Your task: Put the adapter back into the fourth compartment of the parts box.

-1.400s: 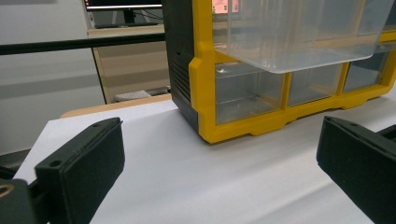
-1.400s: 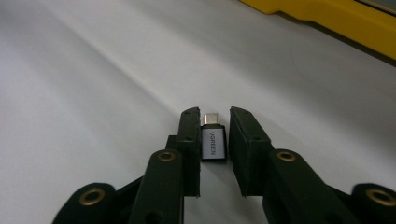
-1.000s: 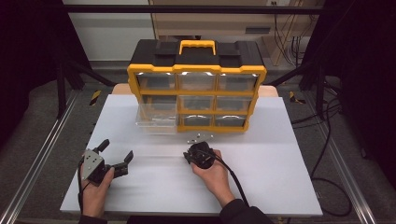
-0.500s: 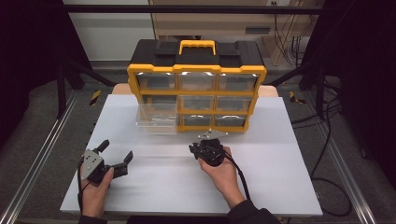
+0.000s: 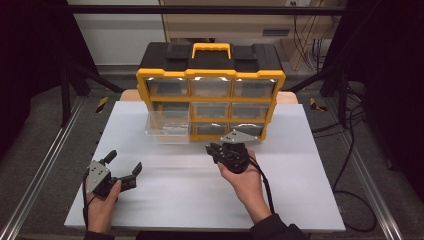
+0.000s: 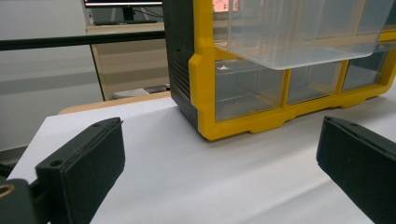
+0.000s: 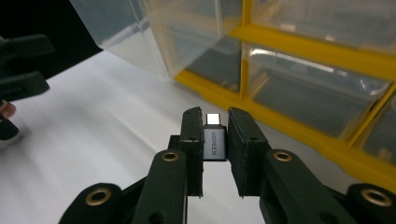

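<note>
A: Start with the big things. What's on the desk?

B: A yellow-and-black drawer organizer stands at the far side. One clear drawer, at its left column, is pulled well out over the white top, probably so something can be dropped in.

A: And the left hand-held gripper?

B: It rests low near the front left corner, well apart from the cabinet, jaws spread wide and empty. It looks parked out of the way.

A: The right hand-held gripper?

B: Just in front of the bottom row, aimed toward the open drawer. Its jaws are clenched on a small grey USB adapter, gripped by its flat sides with the metal plug poking forward, so it should fall free on release.

A: So next?

B: I'd judge carrying it leftward over the drawer.
</note>
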{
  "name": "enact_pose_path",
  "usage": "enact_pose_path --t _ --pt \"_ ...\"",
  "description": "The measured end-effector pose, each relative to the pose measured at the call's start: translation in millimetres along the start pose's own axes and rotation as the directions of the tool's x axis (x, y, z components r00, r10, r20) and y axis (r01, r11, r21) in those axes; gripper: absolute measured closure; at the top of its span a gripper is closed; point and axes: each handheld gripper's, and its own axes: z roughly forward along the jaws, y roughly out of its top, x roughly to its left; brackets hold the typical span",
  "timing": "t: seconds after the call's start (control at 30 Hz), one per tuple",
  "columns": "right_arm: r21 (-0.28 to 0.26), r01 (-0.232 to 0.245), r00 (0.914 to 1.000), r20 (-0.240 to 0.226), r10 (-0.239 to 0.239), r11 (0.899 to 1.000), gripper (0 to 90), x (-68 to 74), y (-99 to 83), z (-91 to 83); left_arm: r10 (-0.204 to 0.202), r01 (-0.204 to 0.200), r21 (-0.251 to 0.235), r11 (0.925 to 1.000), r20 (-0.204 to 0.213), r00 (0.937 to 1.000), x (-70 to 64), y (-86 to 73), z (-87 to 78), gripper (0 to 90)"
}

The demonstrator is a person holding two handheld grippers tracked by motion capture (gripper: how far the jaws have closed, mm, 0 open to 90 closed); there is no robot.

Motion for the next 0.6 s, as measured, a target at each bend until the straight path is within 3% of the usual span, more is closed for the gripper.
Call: enact_pose_path --t 0.23,0.6 --pt "-0.045 0.033 0.9995 0.006 -0.032 0.998 76.4 4.4 24.0 -14.4 0.003 -0.004 0.004 1.0000 0.011 0.9999 -1.4 -0.8 0.7 0.6" --pt "-0.092 0.065 0.9979 0.013 -0.064 0.994 76.4 5.0 46.9 -24.1 0.007 -0.007 0.007 1.0000 0.014 0.9999 -2.7 -1.1 1.6 0.6"
